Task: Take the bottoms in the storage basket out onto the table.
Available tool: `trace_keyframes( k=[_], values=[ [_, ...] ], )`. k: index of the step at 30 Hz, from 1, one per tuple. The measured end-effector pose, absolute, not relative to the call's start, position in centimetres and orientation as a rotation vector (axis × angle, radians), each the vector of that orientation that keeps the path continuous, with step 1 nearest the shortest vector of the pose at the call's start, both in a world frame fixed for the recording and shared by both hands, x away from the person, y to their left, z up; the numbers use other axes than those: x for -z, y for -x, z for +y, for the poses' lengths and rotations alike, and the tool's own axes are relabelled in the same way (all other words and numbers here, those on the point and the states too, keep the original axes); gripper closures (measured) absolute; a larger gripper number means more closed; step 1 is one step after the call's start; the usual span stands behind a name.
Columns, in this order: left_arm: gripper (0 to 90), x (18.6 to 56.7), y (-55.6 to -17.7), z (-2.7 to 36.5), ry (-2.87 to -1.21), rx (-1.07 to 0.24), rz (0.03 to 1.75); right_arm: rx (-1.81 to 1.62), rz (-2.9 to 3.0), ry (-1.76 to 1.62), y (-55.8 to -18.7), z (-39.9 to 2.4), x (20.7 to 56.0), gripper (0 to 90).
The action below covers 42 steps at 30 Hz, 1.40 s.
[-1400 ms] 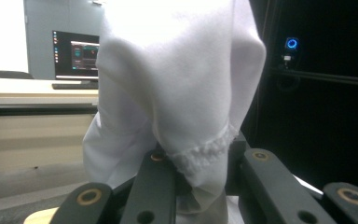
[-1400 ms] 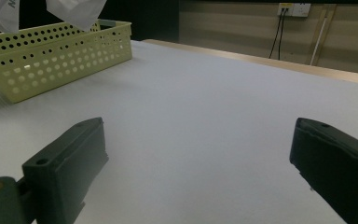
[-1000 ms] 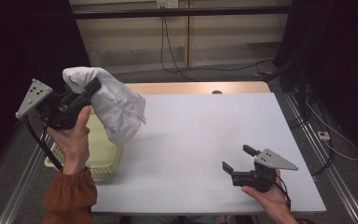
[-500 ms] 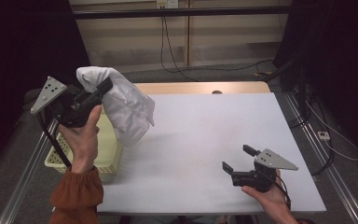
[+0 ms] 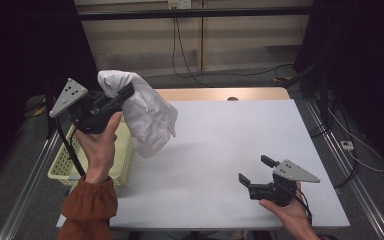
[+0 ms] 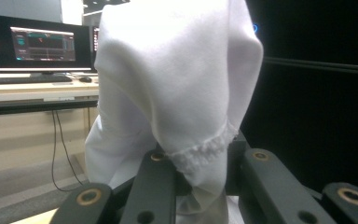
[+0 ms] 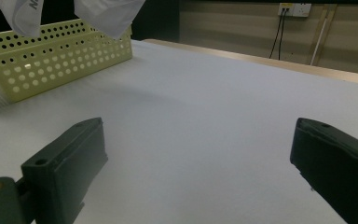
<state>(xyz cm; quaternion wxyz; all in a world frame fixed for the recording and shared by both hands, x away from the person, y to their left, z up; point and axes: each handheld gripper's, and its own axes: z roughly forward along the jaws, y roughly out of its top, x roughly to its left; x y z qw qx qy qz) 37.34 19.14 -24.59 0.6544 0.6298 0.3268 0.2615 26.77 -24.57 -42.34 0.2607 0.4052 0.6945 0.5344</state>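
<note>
High view: left gripper [image 5: 125, 95] clenched on cloth [image 5: 145, 117], lifted clear above basket [image 5: 62, 167], beside its table-side rim. Right gripper [image 5: 254, 172] released, well apart. Laying cloth down likely remains.

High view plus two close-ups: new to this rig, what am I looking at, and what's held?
No robot here: a person holds a two-jaw gripper in each hand. The high view looks down on the white table from above the person's side. The other two pictures come from cameras riding on each gripper, looking along its black jaws.

The left gripper is raised and shut on a white cloth, which hangs over the table's left edge; the left gripper view shows the cloth's hem pinched between the jaws. A pale yellow perforated basket sits at the table's left edge, beneath it.

The right gripper rests low near the front right, jaws open, nothing between them.
</note>
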Motion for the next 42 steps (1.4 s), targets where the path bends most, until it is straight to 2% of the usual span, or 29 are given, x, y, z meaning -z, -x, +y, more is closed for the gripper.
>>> trace_keyframes(
  k=[21, 42],
  values=[
    [80.1, 25.4, -38.6, 16.0, -1.506, -0.525, 0.693, -1.446, 1.88, -1.1, -26.8, -24.5, 42.4, 3.5],
    [80.2, 28.2, -40.1, 13.7, -1.602, -0.501, 0.742, -1.447, 1.887, -1.095, -26.8, -24.6, 42.4, 3.6]
  ],
)
